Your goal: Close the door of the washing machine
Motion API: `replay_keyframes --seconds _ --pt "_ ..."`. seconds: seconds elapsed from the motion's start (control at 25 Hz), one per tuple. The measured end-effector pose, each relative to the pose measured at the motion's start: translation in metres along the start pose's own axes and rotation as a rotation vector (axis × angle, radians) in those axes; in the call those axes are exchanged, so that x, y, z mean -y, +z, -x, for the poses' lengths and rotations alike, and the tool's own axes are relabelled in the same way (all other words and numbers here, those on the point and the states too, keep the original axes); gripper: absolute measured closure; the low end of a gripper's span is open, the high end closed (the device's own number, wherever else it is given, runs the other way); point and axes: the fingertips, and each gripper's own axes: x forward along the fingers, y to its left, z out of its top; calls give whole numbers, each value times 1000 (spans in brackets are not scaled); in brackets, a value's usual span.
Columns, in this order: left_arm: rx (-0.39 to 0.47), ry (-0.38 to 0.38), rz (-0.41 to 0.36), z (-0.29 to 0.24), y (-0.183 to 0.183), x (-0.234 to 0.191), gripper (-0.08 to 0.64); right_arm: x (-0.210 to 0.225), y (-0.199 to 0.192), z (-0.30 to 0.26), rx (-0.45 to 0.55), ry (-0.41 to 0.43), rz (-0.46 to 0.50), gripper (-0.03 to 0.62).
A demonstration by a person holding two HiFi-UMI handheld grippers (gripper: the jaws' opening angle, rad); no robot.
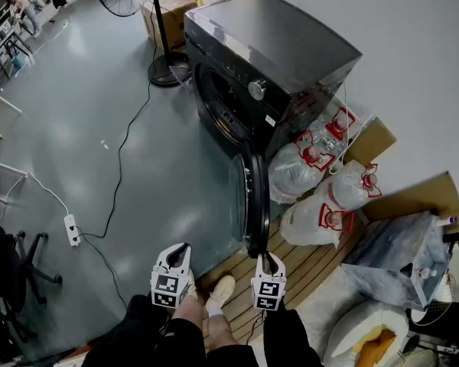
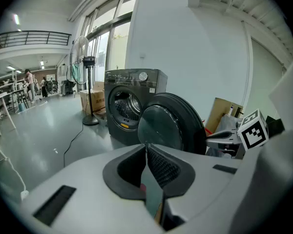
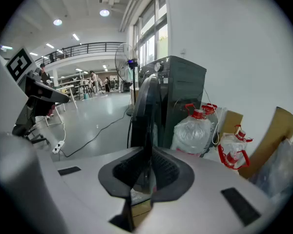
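A dark grey washing machine (image 1: pixel 275 52) stands against the white wall, its drum opening (image 1: pixel 226 105) uncovered. Its round door (image 1: pixel 249 201) is swung wide open towards me, edge-on in the right gripper view (image 3: pixel 146 111) and showing its glass face in the left gripper view (image 2: pixel 168 123). My right gripper (image 1: pixel 268 257) is shut, its tip right at the door's lower outer edge; whether it touches I cannot tell. My left gripper (image 1: pixel 183 247) is shut and empty, left of the door, over the floor. The closed pads show in both gripper views (image 2: pixel 147 152) (image 3: pixel 149 155).
Large water bottles in plastic bags (image 1: pixel 298 167) and flat cardboard (image 1: pixel 371 140) crowd the machine's right side, on wooden boards (image 1: pixel 314 258). A fan stand (image 1: pixel 164 60) is left of the machine. A cable and power strip (image 1: pixel 72 229) lie on the grey floor; an office chair (image 1: pixel 15 270) is at left.
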Motion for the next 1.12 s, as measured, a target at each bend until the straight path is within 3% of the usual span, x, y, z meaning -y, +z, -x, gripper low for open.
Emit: replay_keyframes --seconds 0.6,1.12 --pt "21 4 -3 -29 -8 -3 528 -2 0 -2 40 1 23 530" --pt "17 76 23 -18 -27 -50 528 -62 5 -16 53 103 36 522"
